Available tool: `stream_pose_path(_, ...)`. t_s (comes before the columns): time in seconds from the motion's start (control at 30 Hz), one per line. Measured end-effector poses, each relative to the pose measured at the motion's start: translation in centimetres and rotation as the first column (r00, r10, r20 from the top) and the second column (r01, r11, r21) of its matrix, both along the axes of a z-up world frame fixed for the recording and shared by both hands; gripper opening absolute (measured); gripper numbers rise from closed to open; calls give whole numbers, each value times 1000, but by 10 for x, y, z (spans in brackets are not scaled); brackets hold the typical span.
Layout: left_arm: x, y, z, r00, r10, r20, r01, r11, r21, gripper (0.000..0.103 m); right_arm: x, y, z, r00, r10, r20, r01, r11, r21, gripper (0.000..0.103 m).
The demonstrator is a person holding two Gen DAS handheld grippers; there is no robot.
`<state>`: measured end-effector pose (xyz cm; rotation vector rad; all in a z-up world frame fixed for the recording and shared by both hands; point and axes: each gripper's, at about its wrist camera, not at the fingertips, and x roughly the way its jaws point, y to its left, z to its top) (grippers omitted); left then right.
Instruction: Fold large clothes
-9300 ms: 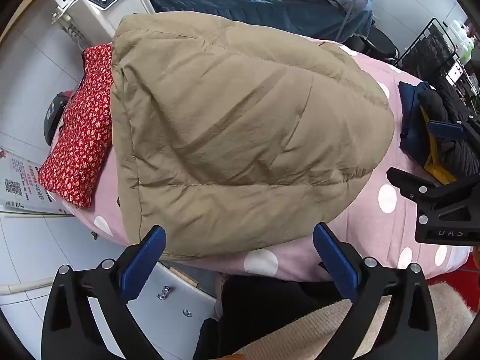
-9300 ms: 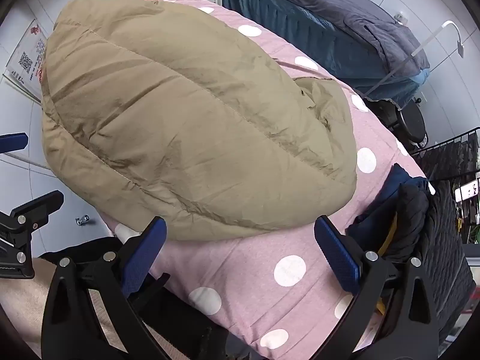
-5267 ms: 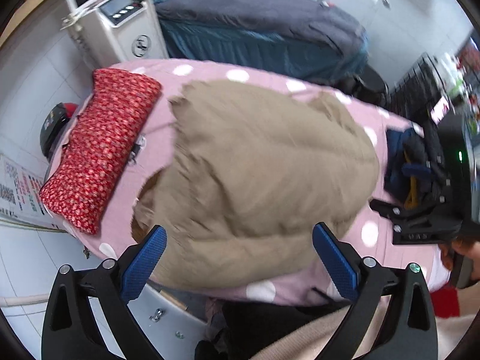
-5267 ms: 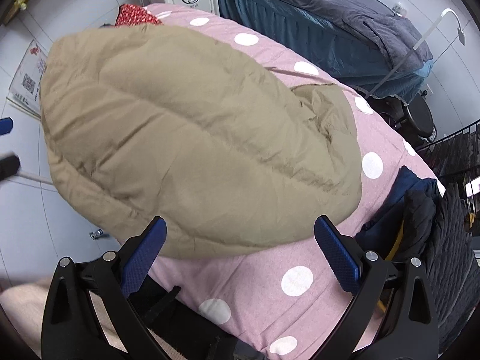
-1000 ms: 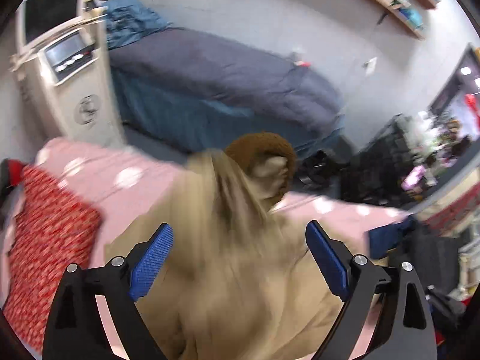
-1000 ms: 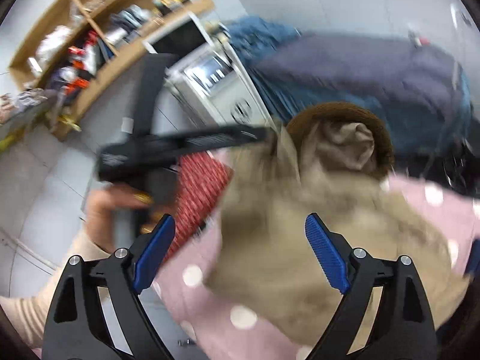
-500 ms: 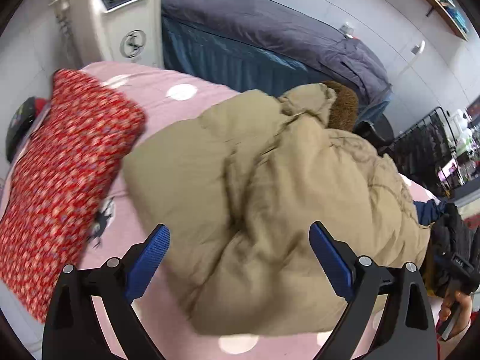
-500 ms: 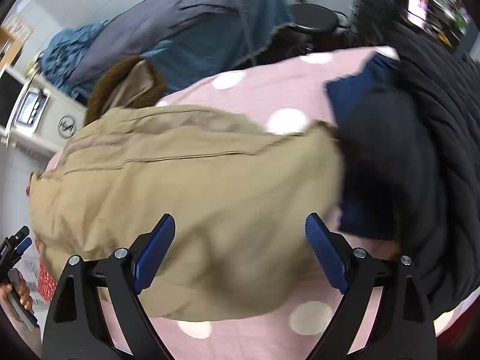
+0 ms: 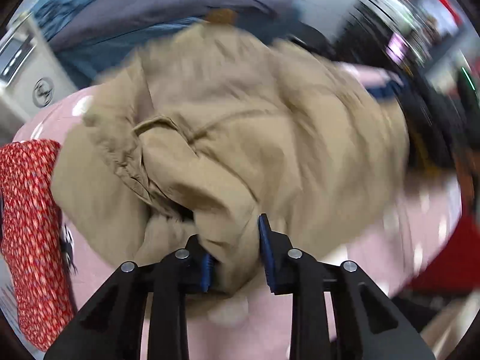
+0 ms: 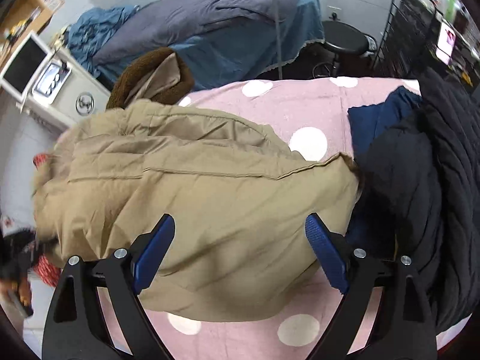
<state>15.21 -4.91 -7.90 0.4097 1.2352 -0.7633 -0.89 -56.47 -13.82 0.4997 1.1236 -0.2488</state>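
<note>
A big tan padded coat (image 9: 240,138) (image 10: 192,198) lies bunched on a pink bed cover (image 9: 258,330) (image 10: 285,102) with white dots. Its brown fleece hood (image 10: 156,75) hangs off the far edge. In the blurred left wrist view my left gripper (image 9: 235,244) is closing, and its blue pads pinch a fold of the coat's near edge. My right gripper (image 10: 240,240) hovers just above the coat's near right part, jaws wide open and nothing pressed between them.
A red flowered cushion (image 9: 30,225) lies at the left end of the bed. Dark blue and black clothes (image 10: 420,186) are piled on the right. Behind stand a white machine (image 10: 51,81), a second bed with a grey quilt (image 10: 216,12) and a black stool (image 10: 345,42).
The left gripper dropped to the coat's near edge and its jaws went from wide apart to pinching a fold. The right gripper came lower over the coat and stayed open.
</note>
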Motion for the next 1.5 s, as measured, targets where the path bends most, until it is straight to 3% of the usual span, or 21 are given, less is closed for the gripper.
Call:
stream_pose_path(0.07, -39, 24, -14, 998, -8, -64, 8, 1000, 1, 23, 3, 1, -6, 1000, 23, -20, -23, 1000, -12, 88)
stream_pose_path(0.17, -70, 62, -40, 977, 90, -191, -93, 996, -7, 23, 7, -2, -15, 999, 29, -44, -29, 1000, 1, 88)
stream_pose_path(0.23, -93, 86, -60, 957, 161, -240, -159, 987, 29, 23, 11, -3, -15, 999, 32, -44, -32, 999, 4, 88)
stream_pose_path(0.37, -118, 110, -86, 932, 264, -248, -237, 962, 132, 23, 12, -5, -15, 999, 0, -41, -2, 999, -38, 88)
stream_pose_path(0.5, -129, 130, -104, 898, 345, -274, -310, 936, 165, 23, 5, -12, -20, 997, -73, -24, 73, 997, 6, 88)
stream_pose_path(0.67, -135, 149, -113, 902, 344, -260, -286, 929, 236, 23, -13, 1, 2, 998, -56, 32, 56, 998, -3, 88)
stream_pose_path(0.9, -133, 172, -118, 906, 342, -250, -255, 912, 321, 23, -41, 10, 55, 997, -17, 75, 32, 980, -199, 92)
stream_pose_path(0.97, -125, 168, -117, 909, 337, -245, -245, 907, 342, 23, -42, 7, 43, 1000, 4, 15, -2, 988, -157, 94)
stream_pose_path(1.07, -123, 166, -120, 914, 327, -240, -220, 897, 382, 23, -51, 13, 7, 994, 56, -90, -52, 998, 42, 88)
stream_pose_path(1.13, -124, 165, -123, 918, 326, -225, -205, 876, 436, 23, -67, 30, -10, 983, 142, -120, -130, 986, 101, 44)
stream_pose_path(1.23, -127, 178, -126, 909, 348, -230, -214, 862, 460, 23, -103, 55, -34, 947, 229, -225, -215, 973, 85, 26)
stream_pose_path(1.4, -126, 207, -128, 870, 431, -238, -284, 834, 473, 23, -178, 65, -75, 873, 254, -417, -215, 967, 141, 24)
stream_pose_path(1.47, -122, 219, -124, 853, 466, -235, -323, 826, 462, 30, -199, 63, -87, 846, 238, -477, -191, 971, 147, 32)
stream_pose_path(1.5, -118, 217, -122, 846, 481, -232, -344, 823, 453, 38, -208, 60, -91, 837, 228, -498, -169, 972, 161, 41)
